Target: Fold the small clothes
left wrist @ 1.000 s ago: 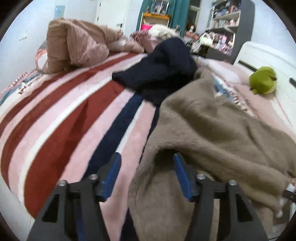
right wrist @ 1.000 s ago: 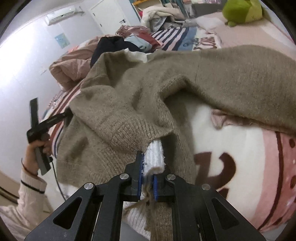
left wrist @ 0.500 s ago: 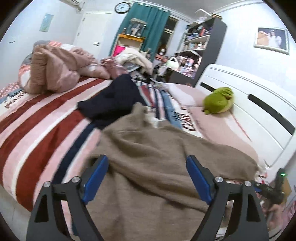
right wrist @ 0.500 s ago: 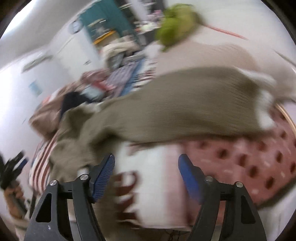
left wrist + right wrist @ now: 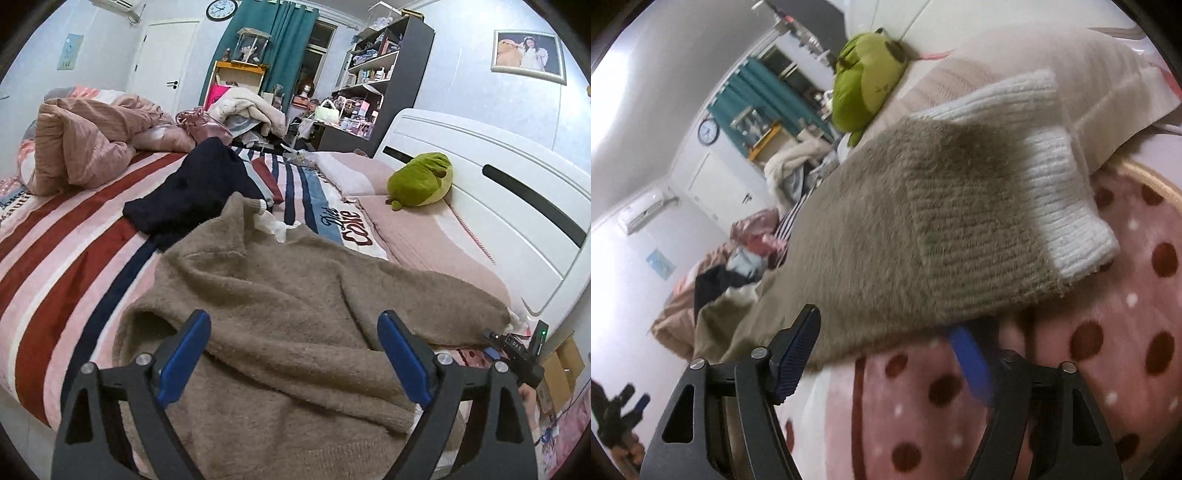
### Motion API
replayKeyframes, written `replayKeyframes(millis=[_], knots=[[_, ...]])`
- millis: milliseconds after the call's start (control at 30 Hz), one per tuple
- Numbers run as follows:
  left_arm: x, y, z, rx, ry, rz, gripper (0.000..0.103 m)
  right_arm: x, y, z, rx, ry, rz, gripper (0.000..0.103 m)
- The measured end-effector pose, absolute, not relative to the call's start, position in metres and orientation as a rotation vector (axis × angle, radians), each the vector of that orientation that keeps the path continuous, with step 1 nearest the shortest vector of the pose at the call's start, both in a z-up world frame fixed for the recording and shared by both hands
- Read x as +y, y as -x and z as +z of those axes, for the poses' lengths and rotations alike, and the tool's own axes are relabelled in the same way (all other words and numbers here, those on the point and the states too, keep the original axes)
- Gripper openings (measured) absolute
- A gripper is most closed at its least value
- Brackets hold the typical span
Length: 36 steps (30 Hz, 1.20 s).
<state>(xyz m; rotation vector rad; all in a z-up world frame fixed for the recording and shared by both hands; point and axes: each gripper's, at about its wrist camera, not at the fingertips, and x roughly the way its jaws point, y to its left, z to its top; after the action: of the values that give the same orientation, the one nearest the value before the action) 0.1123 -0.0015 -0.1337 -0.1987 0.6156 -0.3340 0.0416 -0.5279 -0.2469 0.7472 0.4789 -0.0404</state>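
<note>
Taupe fuzzy sweater (image 5: 280, 314) lying rumpled on bed (image 5: 74, 258). Left gripper (image 5: 293, 360) opening, empty; right gripper (image 5: 886, 354) closing around sleeve (image 5: 923, 229), not yet pinching. Needing flattening before folding.
</note>
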Motion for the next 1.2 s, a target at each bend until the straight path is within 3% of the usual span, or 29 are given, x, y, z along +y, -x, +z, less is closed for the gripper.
replayKeyframes(millis=[33, 67, 100, 200, 533, 833, 1200], knots=[[-0.002, -0.113, -0.133, 0.617, 0.195, -0.324, 0.090, -0.527, -0.042, -0.246, 0.483, -0.745, -0.086, 0.042], [-0.001, -0.113, -0.133, 0.619, 0.195, -0.319, 0.090, -0.528, -0.040, -0.246, 0.487, -0.735, -0.113, 0.023], [0.000, -0.114, -0.134, 0.619, 0.197, -0.312, 0.090, -0.527, -0.039, -0.244, 0.484, -0.722, -0.135, 0.011], [0.005, -0.116, -0.137, 0.623, 0.211, -0.299, 0.090, -0.520, -0.033, -0.237, 0.444, -0.682, -0.166, 0.007], [0.023, -0.113, -0.141, 0.604, 0.244, -0.296, 0.090, -0.488, -0.022, -0.177, 0.317, -0.518, -0.123, 0.004], [0.081, -0.091, -0.145, 0.554, 0.313, -0.289, 0.090, -0.387, -0.021, -0.089, 0.197, -0.268, 0.040, 0.002], [0.116, -0.082, -0.154, 0.540, 0.355, -0.283, 0.090, -0.332, -0.045, -0.102, 0.342, -0.279, 0.151, 0.002]])
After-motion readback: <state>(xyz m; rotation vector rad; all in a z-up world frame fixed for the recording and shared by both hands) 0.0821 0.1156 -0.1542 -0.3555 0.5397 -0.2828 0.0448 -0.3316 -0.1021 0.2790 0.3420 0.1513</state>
